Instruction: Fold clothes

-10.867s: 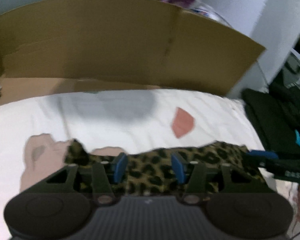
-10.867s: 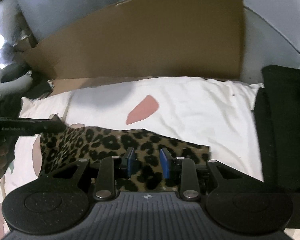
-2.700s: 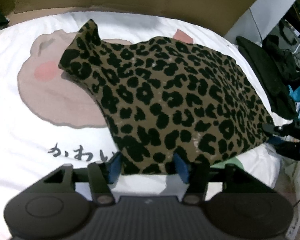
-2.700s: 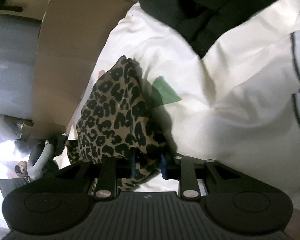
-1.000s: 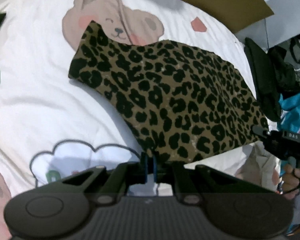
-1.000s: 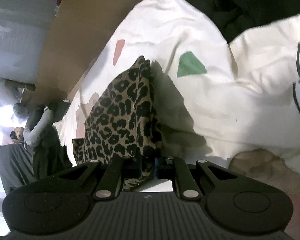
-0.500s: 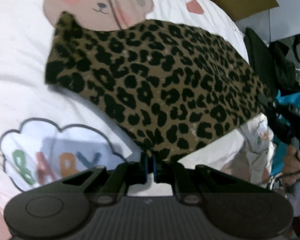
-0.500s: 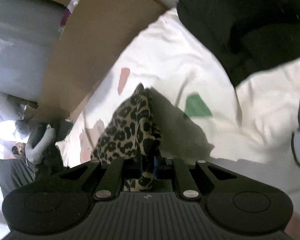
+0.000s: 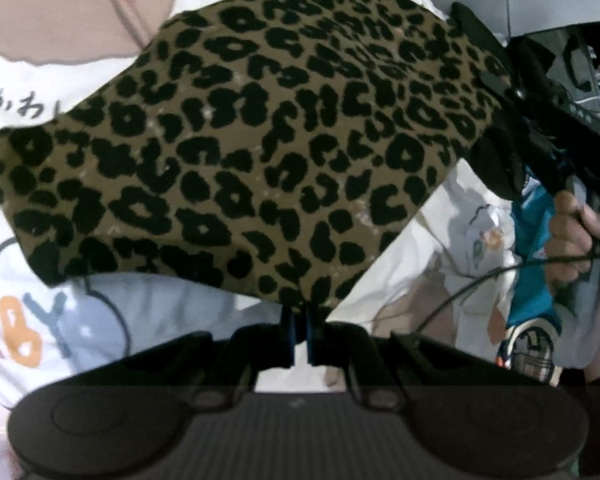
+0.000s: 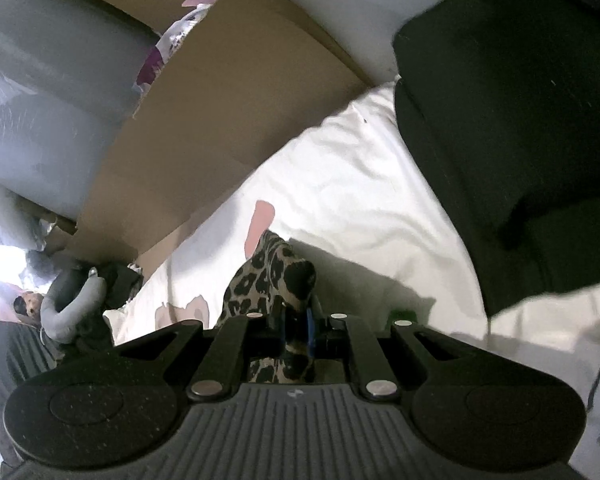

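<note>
A leopard-print garment [image 9: 260, 128] hangs stretched above the white printed bedsheet [image 9: 80, 312] in the left wrist view. My left gripper [image 9: 299, 320] is shut on its near lower corner. My right gripper [image 9: 512, 120] pinches the far right corner, with a person's hand [image 9: 576, 232] on its handle. In the right wrist view my right gripper [image 10: 294, 328] is shut on a bunched fold of the leopard-print garment [image 10: 268, 276], which rises just past the fingers. The rest of the cloth is hidden there.
A flattened cardboard sheet [image 10: 220, 120] leans along the far side of the bed. A black garment pile [image 10: 520, 120] lies at the right. A teal item [image 9: 532, 260] and a cable [image 9: 480, 280] sit by the hand. Grey clutter [image 10: 72, 292] lies at the left.
Both grippers have lifted the leopard-print garment higher off the sheet and drawn it closer to the left camera. The right wrist view has tilted up toward the cardboard.
</note>
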